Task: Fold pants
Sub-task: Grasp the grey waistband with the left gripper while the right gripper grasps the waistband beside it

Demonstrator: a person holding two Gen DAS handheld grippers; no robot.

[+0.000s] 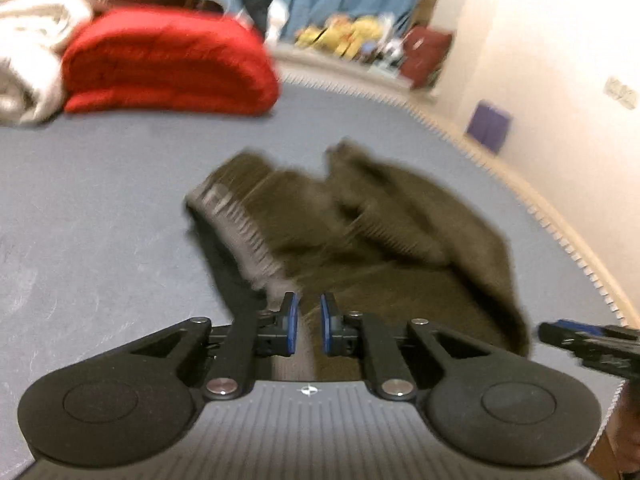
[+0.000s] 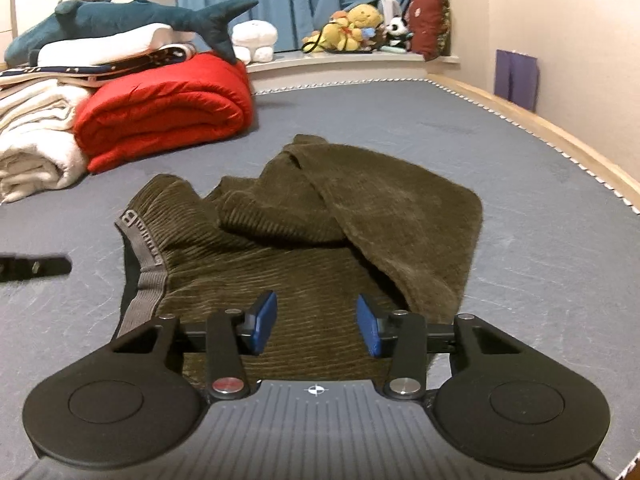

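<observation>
Olive-brown corduroy pants [image 2: 320, 240] [image 1: 400, 248] lie crumpled on the grey-blue bed sheet [image 2: 520, 240], legs folded back over the seat. Their grey waistband [image 2: 148, 276] [image 1: 248, 236] faces left. My right gripper [image 2: 316, 320] hovers open over the near part of the pants, with nothing pressed between its blue pads. My left gripper [image 1: 309, 320] is shut to a narrow slit, and the waistband shows behind it in a blurred picture. In the right wrist view the left gripper [image 2: 40, 267] sits left of the waistband, apart from it. The right gripper [image 1: 584, 340] shows at the left view's right edge.
A folded red quilt [image 2: 164, 116] and white blankets [image 2: 36, 152] are stacked at the back left, with a plush shark [image 2: 120, 16] on top. Stuffed toys [image 2: 352, 28] line the window ledge. The bed's wooden edge [image 2: 560, 140] runs along the right wall.
</observation>
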